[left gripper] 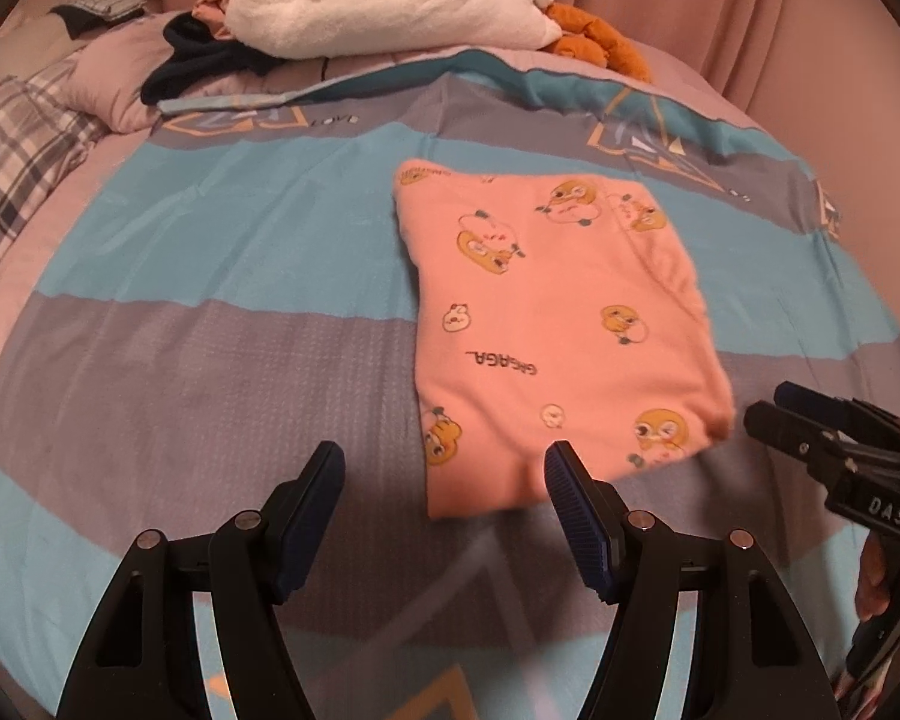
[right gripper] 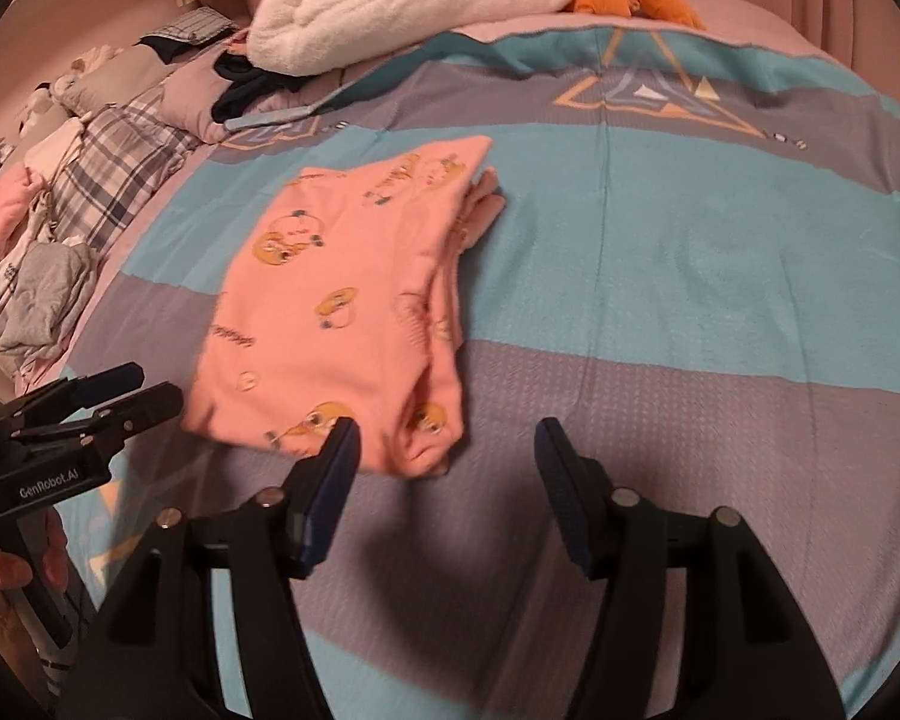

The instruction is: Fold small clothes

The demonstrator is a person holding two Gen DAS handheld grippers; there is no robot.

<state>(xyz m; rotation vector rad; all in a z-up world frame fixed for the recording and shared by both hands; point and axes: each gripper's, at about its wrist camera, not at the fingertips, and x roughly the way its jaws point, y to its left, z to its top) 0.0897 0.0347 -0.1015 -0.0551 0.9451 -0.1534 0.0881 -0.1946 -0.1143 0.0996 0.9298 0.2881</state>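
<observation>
Left wrist view: the folded pink garment lies right of centre on the striped bedspread; the left gripper gapes empty at the bottom

Right wrist view: the garment lies centre-left; the right gripper stands spread, holding nothing

Both views ride on the hand-held grippers and look steeply down along their fingers at the bedspread, from close above its near edge. The left wrist view sits left of the pink garment, which fills its centre-right; the right gripper enters at its right border. The right wrist view sits to the right, with the same garment centre-left and the left gripper at its left border. Both share the garment, the bedspread and the white towel at the far end.
</observation>
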